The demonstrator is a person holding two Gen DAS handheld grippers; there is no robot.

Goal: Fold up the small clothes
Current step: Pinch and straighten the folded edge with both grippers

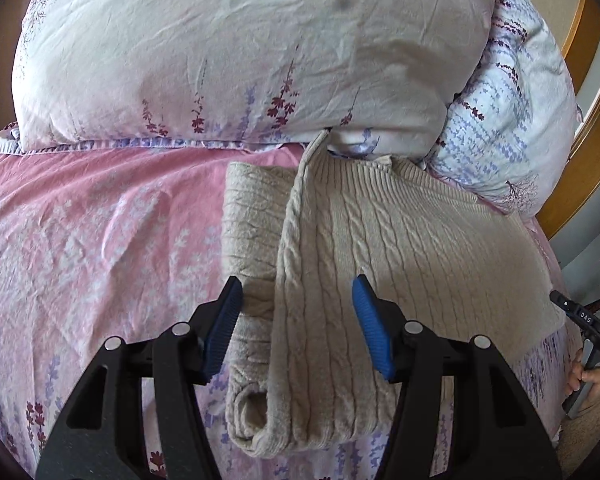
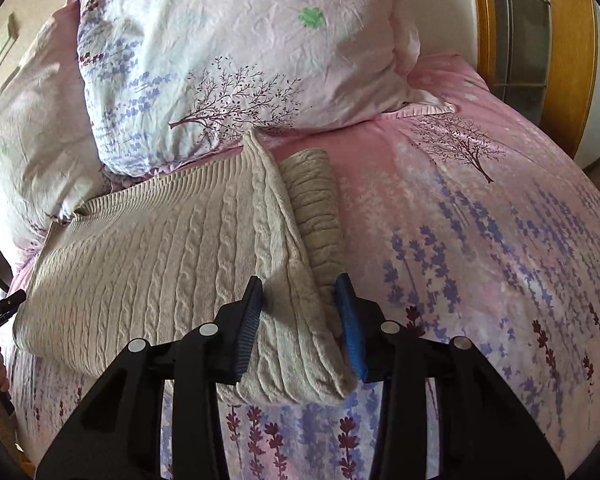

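Observation:
A beige cable-knit sweater [image 1: 380, 248] lies partly folded on the pink floral bed sheet [image 1: 100, 248], its top against the pillows. A sleeve is folded lengthwise over its left side. My left gripper [image 1: 298, 292] is open above the sweater's folded left edge, holding nothing. In the right wrist view the same sweater [image 2: 160, 264] lies left of centre with its folded edge running toward me. My right gripper [image 2: 300, 292] is open, its fingers astride the folded edge near the hem.
Two floral pillows [image 1: 228, 48] [image 2: 240, 52] lie at the head of the bed. A wooden frame [image 2: 564, 48] stands at the far right. The other gripper [image 1: 588, 320] shows at the right edge of the left wrist view. The sheet [image 2: 480, 260] spreads right of the sweater.

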